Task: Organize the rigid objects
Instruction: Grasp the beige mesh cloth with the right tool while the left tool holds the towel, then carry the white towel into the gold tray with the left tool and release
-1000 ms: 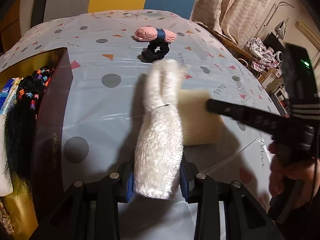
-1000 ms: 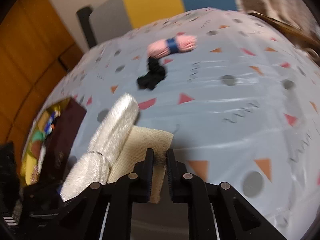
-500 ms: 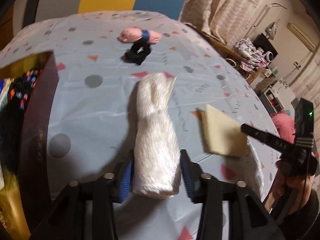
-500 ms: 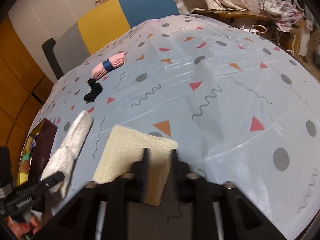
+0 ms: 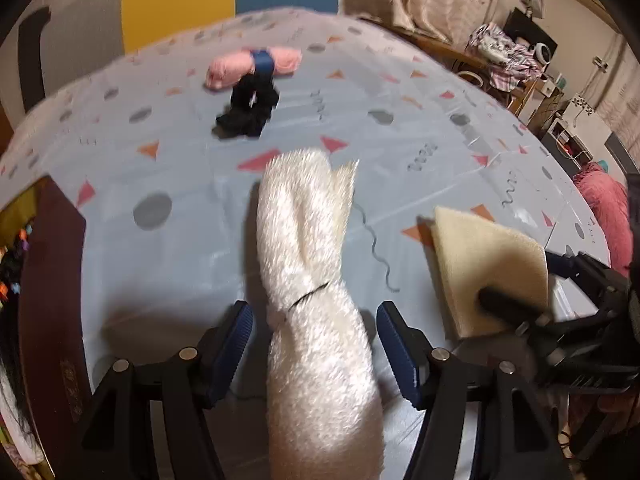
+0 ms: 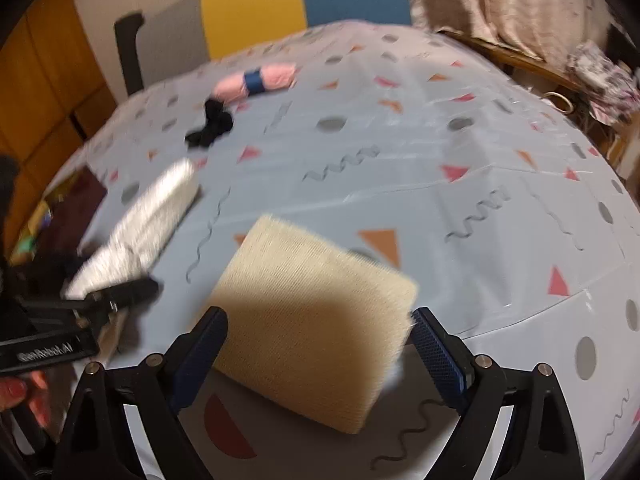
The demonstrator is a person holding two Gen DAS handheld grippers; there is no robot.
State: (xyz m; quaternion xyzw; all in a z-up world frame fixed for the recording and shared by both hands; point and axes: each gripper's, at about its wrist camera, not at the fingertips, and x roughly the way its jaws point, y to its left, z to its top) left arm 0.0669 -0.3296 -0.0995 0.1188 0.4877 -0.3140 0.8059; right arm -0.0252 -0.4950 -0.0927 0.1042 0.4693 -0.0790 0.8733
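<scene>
Both hand-held grippers spread: left (image 5: 314,344) astride white towel (image 5: 316,320), right (image 6: 320,344) astride beige cloth (image 6: 312,316), seemingly untouched.

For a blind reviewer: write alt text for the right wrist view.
The open right claw straddles a folded beige cloth on a pale blue patterned tablecloth. To the left lies a white fluffy bundle, with pink and black items farther back.

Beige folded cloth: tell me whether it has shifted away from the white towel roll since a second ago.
Yes. The beige folded cloth touched the white towel roll earlier; now it lies apart to its right, bare tablecloth between them.
</scene>
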